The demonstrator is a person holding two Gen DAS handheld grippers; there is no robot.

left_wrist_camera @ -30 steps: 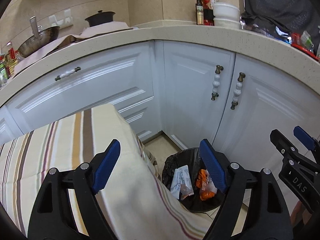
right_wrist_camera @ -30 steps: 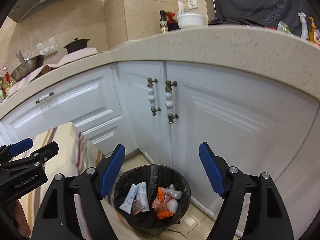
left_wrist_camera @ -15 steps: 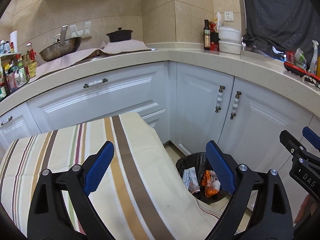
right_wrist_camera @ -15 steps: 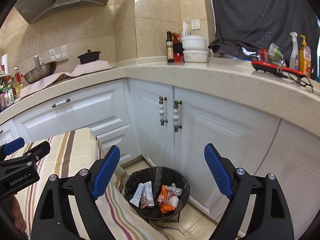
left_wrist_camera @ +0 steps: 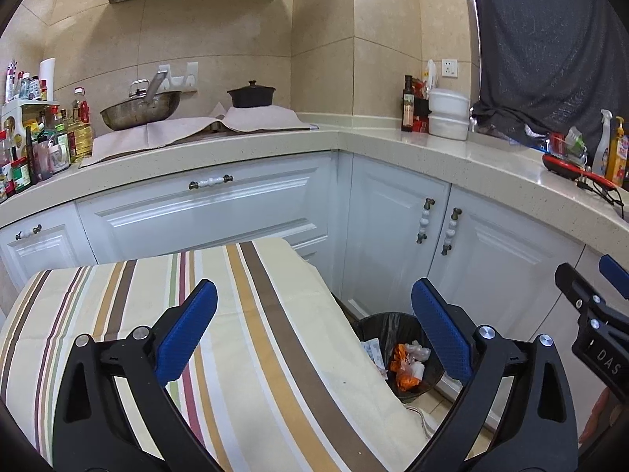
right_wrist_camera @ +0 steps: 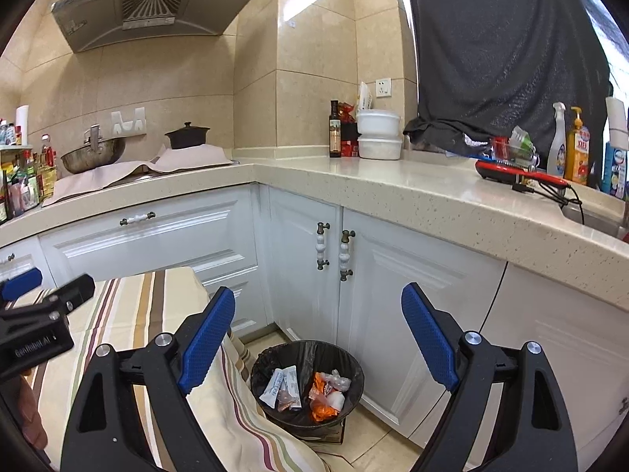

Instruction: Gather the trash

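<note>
A beige counter wraps the kitchen corner above white cabinets, with a range hood on the tiled wall and a dark cloth hanging at the right. In front of the cabinets stands a table under a striped cloth, its corner draping down beside the bin. On the counter sit a wok and a black pot on a pale cloth, a dark bottle and stacked white tubs in the corner, and a spray bottle and a yellow soap bottle at the right.

The bin is round, lined with a black bag, and stands on the floor tiles by the cabinet doors. The trash lies inside it: white sachets on the left, orange and clear wrappers on the right.

The left claw hangs over the striped cloth, its jaws opening wide with nothing between them. The right claw hangs above the bin, jaws spread wide and empty; the trash shows in the gap well below, untouched.
</note>
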